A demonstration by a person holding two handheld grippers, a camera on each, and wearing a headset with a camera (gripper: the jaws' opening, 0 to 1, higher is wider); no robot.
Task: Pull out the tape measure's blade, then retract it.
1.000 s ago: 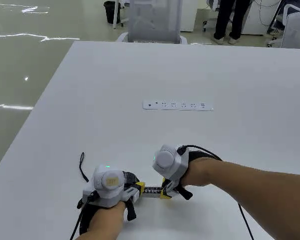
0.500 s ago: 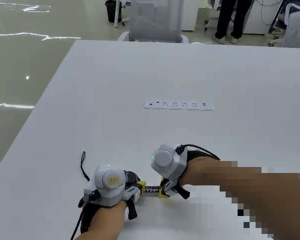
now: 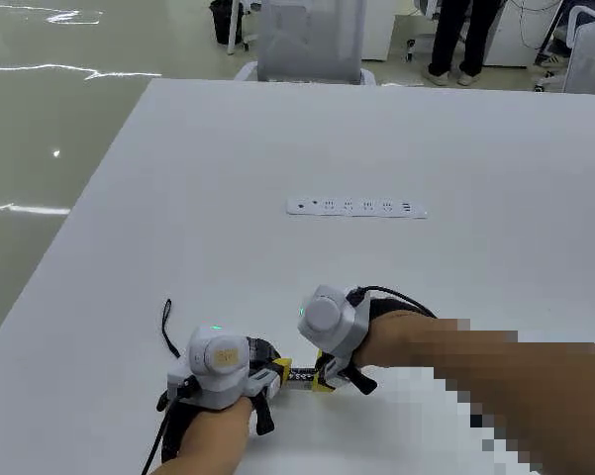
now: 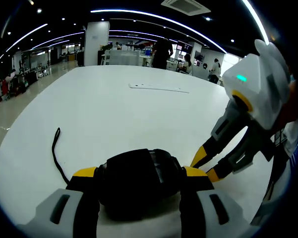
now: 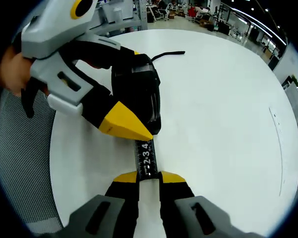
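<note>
In the left gripper view a black tape measure case (image 4: 139,181) sits on the white table (image 4: 114,109), and my left gripper (image 4: 139,173) is shut on it, one yellow-tipped jaw on each side. In the right gripper view a short length of blade (image 5: 146,156) with printed numbers runs from the case (image 5: 139,91), and my right gripper (image 5: 149,176) is shut on its end. In the head view the left gripper (image 3: 275,369) and the right gripper (image 3: 323,381) are close together near the table's front edge, with the blade (image 3: 302,377) between them.
A white power strip (image 3: 356,208) lies flat mid-table. The tape measure's black wrist strap (image 3: 165,329) trails to the left of the left gripper. A chair (image 3: 307,40) stands at the far edge, and a person's legs (image 3: 460,40) are beyond it. The table's left edge (image 3: 69,213) drops to the floor.
The right gripper has edged slightly left toward the case, and the exposed blade looks a little shorter. The left gripper holds its place.
</note>
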